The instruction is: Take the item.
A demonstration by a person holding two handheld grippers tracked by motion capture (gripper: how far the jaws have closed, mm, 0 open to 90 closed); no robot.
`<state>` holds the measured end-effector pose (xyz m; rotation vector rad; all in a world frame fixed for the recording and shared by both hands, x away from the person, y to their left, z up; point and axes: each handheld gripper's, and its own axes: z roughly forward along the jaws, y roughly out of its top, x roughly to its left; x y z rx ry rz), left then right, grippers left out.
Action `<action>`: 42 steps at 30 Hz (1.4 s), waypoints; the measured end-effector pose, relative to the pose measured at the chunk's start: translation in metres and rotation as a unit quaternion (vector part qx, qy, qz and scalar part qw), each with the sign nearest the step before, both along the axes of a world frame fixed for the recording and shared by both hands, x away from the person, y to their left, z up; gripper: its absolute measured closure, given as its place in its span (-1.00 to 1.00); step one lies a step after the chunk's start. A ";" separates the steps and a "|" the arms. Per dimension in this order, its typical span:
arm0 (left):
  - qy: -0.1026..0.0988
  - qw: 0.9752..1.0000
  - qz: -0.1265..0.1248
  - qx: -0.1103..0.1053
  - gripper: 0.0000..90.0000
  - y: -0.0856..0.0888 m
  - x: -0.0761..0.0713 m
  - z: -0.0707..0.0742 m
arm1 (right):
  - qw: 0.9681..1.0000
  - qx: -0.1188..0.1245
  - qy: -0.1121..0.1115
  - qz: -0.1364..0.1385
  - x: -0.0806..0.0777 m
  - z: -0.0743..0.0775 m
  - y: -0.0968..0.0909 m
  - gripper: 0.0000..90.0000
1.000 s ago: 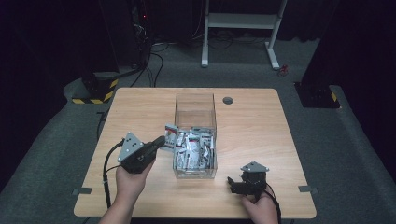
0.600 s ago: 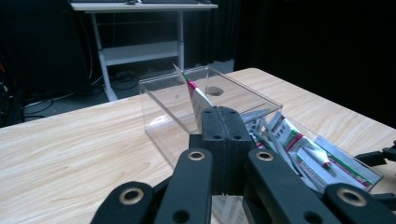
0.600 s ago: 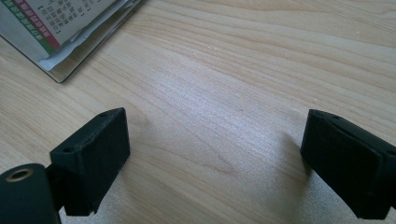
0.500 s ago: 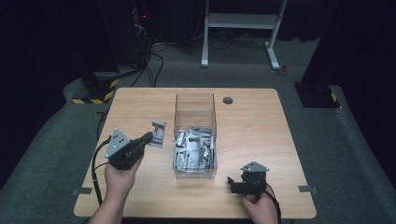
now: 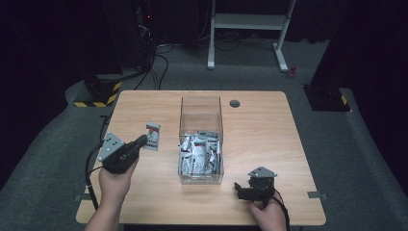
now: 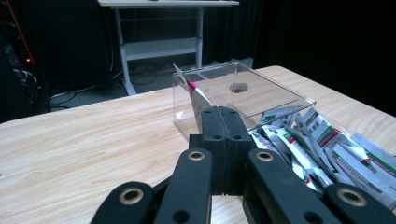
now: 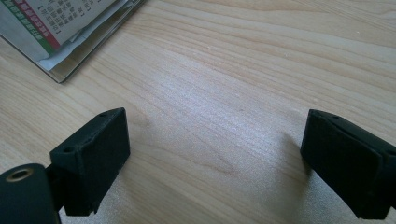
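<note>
White and foil-grey, with a red and green printed band, the sachet (image 5: 152,135) is pinched between the pressed-together jaws of the left gripper (image 5: 143,140). In the high view it sticks out just beyond the jaw tips, up and to the right of the hand, over the bare wood of the table (image 5: 269,125) and apart from the clear box (image 5: 200,113) that stands further right. In the left gripper view the sachet (image 6: 196,93) rises edge-on from the closed jaw tips of the left gripper (image 6: 223,122), tilted to the left, a thin flat packet with a white face, a pink-red stripe near its top edge and a touch of green. Behind it and to its right in that view is the transparent box (image 6: 280,95), and inside the box, low on the right, lies a loose heap of like packets (image 6: 327,144) with the same white, red and green print.

Down at the near right of the table the right gripper (image 5: 246,190) rests in the other hand, well apart from the held sachet and just beside the box's near right corner. In its own view the right gripper (image 7: 215,163) has its jaws spread wide over bare wood, nothing between them, with a box corner and printed packets (image 7: 56,23) at the upper left.
</note>
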<state>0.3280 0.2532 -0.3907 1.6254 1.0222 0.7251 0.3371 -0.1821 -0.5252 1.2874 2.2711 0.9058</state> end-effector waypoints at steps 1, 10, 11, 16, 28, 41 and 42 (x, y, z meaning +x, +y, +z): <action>0.000 1.000 0.001 0.001 1.00 0.001 0.000 0.000 | 1.000 0.000 0.000 0.000 0.000 0.000 0.000 -0.83; 0.012 1.000 0.012 0.000 1.00 0.006 0.008 -0.006 | 1.000 0.000 0.000 0.000 0.000 0.000 0.000 -0.83; 0.013 1.000 0.013 -0.001 1.00 0.007 0.010 -0.007 | 1.000 0.000 0.000 0.000 0.000 0.000 0.000 -0.83; 0.027 0.999 0.021 0.000 1.00 0.008 0.018 -0.014 | 1.000 0.000 0.000 0.000 0.000 0.000 0.000 -0.83; 0.053 0.998 0.026 0.001 1.00 0.007 0.034 -0.031 | 1.000 0.000 0.000 0.000 0.000 0.000 0.000 -0.83; 0.085 0.996 0.032 -0.001 1.00 0.004 0.050 -0.052 | 1.000 0.000 0.000 0.000 0.000 0.000 0.000 -0.83; 0.087 0.996 0.033 -0.001 1.00 0.004 0.051 -0.053 | 1.000 0.000 0.000 0.000 0.000 0.000 0.000 -0.83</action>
